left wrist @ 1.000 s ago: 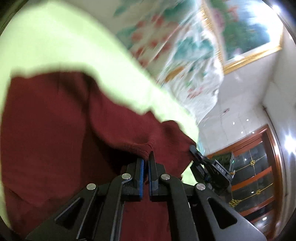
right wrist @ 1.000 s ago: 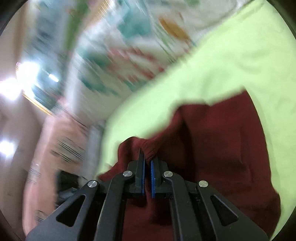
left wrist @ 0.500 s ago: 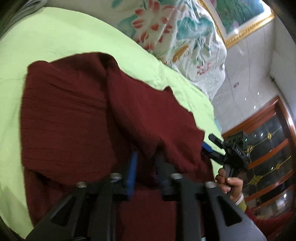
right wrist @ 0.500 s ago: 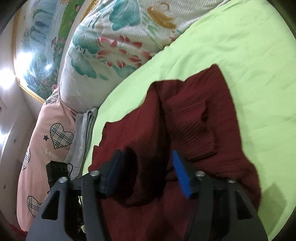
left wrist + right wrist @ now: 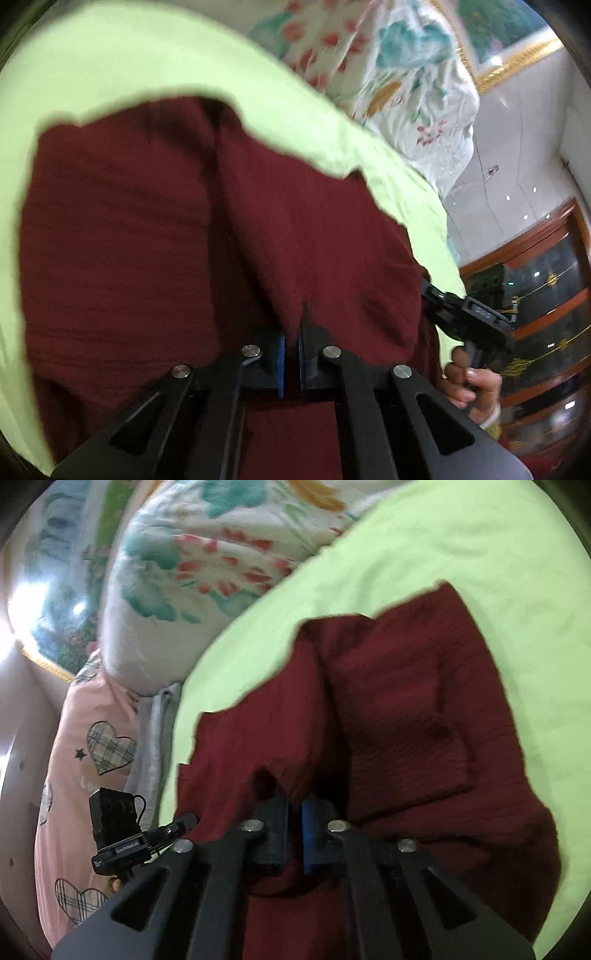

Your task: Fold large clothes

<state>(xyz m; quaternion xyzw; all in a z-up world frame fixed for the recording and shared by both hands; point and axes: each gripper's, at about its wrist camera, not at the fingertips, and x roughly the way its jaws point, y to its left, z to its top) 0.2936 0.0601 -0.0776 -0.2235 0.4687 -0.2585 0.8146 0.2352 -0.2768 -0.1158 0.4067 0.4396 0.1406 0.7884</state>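
Jaws of left gripper (image 5: 291, 341) and right gripper (image 5: 294, 821) are each clamped on near edge of maroon sweater (image 5: 122, 236), on green bedsheet (image 5: 122, 62).

Dark maroon knit sweater (image 5: 147, 229), ribbed texture, plain, no print. Sheet (image 5: 122, 66) under it pale lime green, plain. Quilt (image 5: 207, 565) white with teal leaves, red-pink flowers, some orange patches. Pillow (image 5: 99, 746) light pink with grey plaid hearts outlined black plus small black star. Grey cloth (image 5: 155, 731) between pillow and sheet. Left gripper (image 5: 291, 350) black with blue pads and silver rivets; right gripper (image 5: 294, 830) likewise black, one blue pad showing. Picture frame (image 5: 517, 59) gold, picture mostly green. Cabinet (image 5: 546, 295) reddish-brown wood, dark glass, gold ornaments. Wall white-grey.
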